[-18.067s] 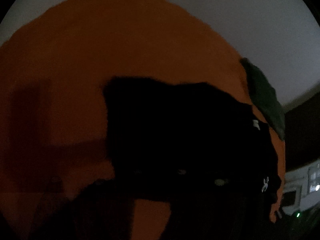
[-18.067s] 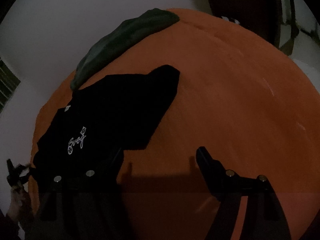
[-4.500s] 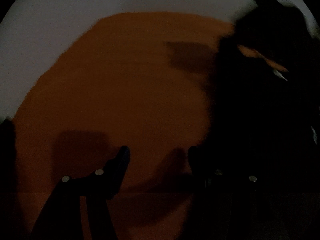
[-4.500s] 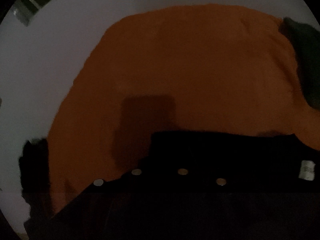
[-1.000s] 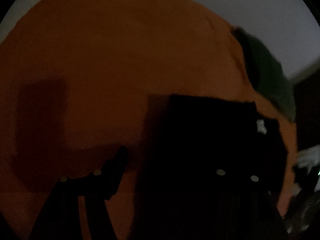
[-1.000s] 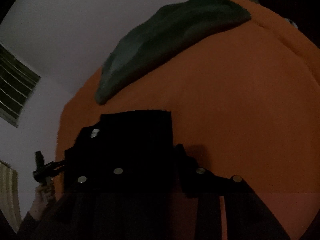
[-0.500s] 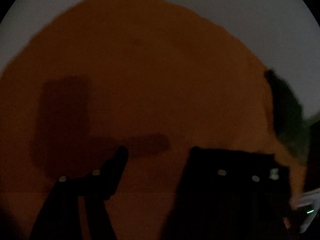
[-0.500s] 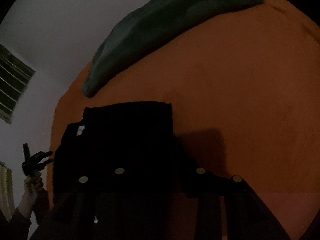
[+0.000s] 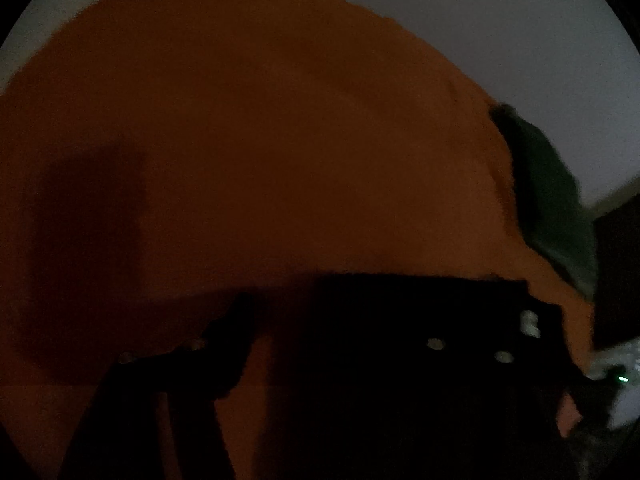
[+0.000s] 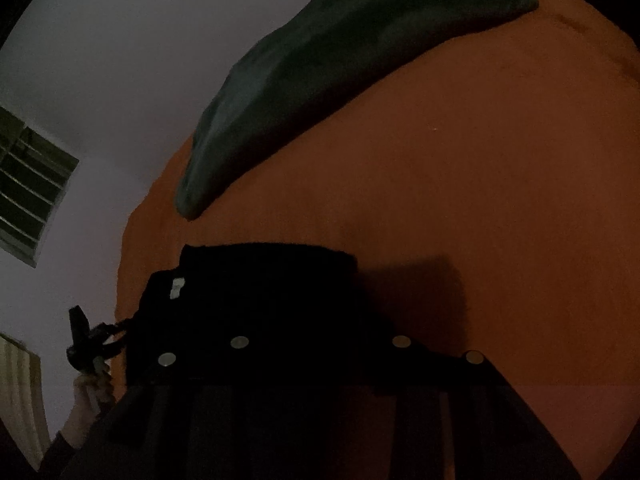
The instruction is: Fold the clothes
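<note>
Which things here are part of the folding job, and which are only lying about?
Part of the job:
- black garment, folded, on the orange cover
- left gripper
- right gripper

Lying about:
- dark green cloth at the cover's edge
- window grille

Dim light merges the black garment [image 9: 420, 312] with the left gripper's [image 9: 344, 320] right-hand fingers.
</note>
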`<state>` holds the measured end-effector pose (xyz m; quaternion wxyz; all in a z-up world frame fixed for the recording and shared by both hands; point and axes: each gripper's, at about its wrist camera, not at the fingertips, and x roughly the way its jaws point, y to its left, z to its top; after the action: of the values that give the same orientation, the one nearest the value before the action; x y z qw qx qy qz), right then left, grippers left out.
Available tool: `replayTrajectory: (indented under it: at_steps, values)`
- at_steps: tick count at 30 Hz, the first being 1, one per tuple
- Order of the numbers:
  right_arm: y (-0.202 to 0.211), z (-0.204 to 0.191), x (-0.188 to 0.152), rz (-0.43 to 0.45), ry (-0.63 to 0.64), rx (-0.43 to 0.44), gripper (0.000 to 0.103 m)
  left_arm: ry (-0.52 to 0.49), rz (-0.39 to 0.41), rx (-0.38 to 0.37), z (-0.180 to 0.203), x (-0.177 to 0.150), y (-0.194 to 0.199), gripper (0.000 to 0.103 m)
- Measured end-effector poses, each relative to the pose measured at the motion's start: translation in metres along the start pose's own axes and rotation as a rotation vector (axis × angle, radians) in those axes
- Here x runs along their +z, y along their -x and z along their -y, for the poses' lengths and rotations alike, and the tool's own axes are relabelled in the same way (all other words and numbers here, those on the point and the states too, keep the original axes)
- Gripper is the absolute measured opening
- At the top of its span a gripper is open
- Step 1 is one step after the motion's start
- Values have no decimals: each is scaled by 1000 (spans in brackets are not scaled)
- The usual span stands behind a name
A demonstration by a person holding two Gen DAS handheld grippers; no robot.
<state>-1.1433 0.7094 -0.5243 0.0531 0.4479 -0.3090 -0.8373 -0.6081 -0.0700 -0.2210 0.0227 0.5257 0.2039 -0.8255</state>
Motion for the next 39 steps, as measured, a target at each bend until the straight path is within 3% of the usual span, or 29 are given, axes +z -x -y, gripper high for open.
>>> replayTrajectory:
  at_steps: [1, 2, 6, 11, 12, 15, 17, 20, 21, 22, 24, 27, 30, 32, 36, 39]
  values:
    - [-1, -1, 1, 3, 0, -12, 23, 0, 22, 23, 4, -3, 1, 46]
    - [-1, -1, 2, 6, 0, -24, 5, -16, 23, 39, 11, -5, -3, 43]
    - [-4, -3, 5, 18, 0, -72, 4, -73, 29, 84, 36, -10, -14, 14]
    - [-6, -6, 8, 33, 0, -133, 3, -71, 71, 178, 54, -4, -17, 11]
    - [-7, -6, 9, 36, 0, -145, 3, -54, 77, 197, 56, -3, -21, 6]
    - [-17, -11, 9, -8, 22, -146, 4, 12, 56, 145, 44, 0, -19, 6]
    - [-19, -11, 12, -29, -14, -147, 12, 55, 41, 110, 36, 1, -18, 6]
    - [-3, -13, 15, -8, -65, -111, 18, 61, 27, 61, 32, -3, -2, 11]
    - [2, -13, 16, -1, -82, -99, 19, 54, 24, 46, 32, -5, 6, 18]
    - [14, -20, 14, 18, -47, -101, 22, 46, 21, 31, 32, -8, 14, 27]
    - [36, -34, 6, 42, 27, -104, 23, 18, 21, 5, 23, -18, 38, 33]
    - [64, -54, -9, 55, 136, -105, 23, -66, 47, -38, 26, -40, 71, 39]
    - [94, -75, -30, 99, 212, -111, 23, -153, 80, -64, 28, -61, 100, 55]
    - [113, -88, -43, 129, 262, -115, 23, -200, 57, 2, 33, -69, 108, 57]
    - [146, -99, -58, 139, 232, -78, 23, -229, 51, -6, 50, -92, 139, 57]
    - [162, -91, -75, 102, 76, -29, 23, -244, 125, 43, 49, -132, 182, 63]
